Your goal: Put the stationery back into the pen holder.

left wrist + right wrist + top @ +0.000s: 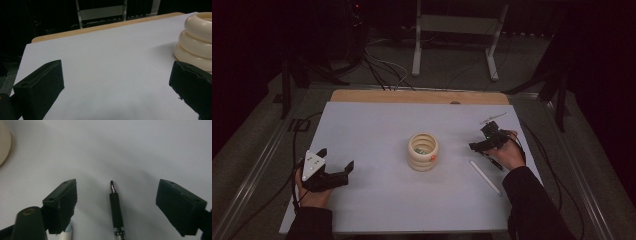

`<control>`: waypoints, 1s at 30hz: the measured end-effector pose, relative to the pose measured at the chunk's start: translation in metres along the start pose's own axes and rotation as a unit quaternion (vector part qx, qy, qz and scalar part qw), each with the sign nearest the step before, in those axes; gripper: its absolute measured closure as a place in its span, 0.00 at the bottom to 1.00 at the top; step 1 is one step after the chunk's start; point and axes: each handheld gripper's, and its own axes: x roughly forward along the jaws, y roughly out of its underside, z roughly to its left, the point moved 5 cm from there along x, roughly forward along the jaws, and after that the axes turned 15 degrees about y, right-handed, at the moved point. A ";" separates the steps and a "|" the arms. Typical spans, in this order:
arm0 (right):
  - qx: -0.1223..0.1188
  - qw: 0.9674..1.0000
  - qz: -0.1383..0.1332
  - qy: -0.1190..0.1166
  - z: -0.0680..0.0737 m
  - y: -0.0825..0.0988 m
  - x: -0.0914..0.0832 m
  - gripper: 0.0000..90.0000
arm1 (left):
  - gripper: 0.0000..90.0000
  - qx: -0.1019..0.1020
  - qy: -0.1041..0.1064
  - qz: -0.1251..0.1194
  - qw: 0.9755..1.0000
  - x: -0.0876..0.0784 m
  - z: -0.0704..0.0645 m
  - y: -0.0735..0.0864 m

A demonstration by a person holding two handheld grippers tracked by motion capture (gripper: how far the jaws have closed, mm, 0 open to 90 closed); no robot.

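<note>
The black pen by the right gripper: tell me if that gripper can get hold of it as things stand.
Probably yes. In the right gripper view the black pen lies on the white sheet between the right gripper's open jaws, touching neither, nothing over it. A white pen lies close by one jaw but off the line.

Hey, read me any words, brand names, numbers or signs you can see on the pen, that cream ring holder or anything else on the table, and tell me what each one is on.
Nothing can be read.
Black pen between the open right tongs: pale marks on the band near its lower end, too blurred to read.
Cream ring holder: orange spot on its side, too small to read.
White pen: no print can be made out.
</note>
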 end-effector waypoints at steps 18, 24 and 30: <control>-0.024 0.999 0.031 -0.019 0.004 0.006 0.014 0.65 | 0.00 0.000 0.000 -0.001 1.000 0.000 0.000 0.000; -0.024 0.999 0.036 -0.017 0.003 0.007 0.021 0.75 | 0.00 0.000 0.000 -0.001 1.000 0.000 0.000 0.000; -0.051 0.998 0.038 -0.003 0.008 0.009 0.021 0.89 | 0.00 -0.001 0.000 -0.002 1.000 0.000 0.000 0.000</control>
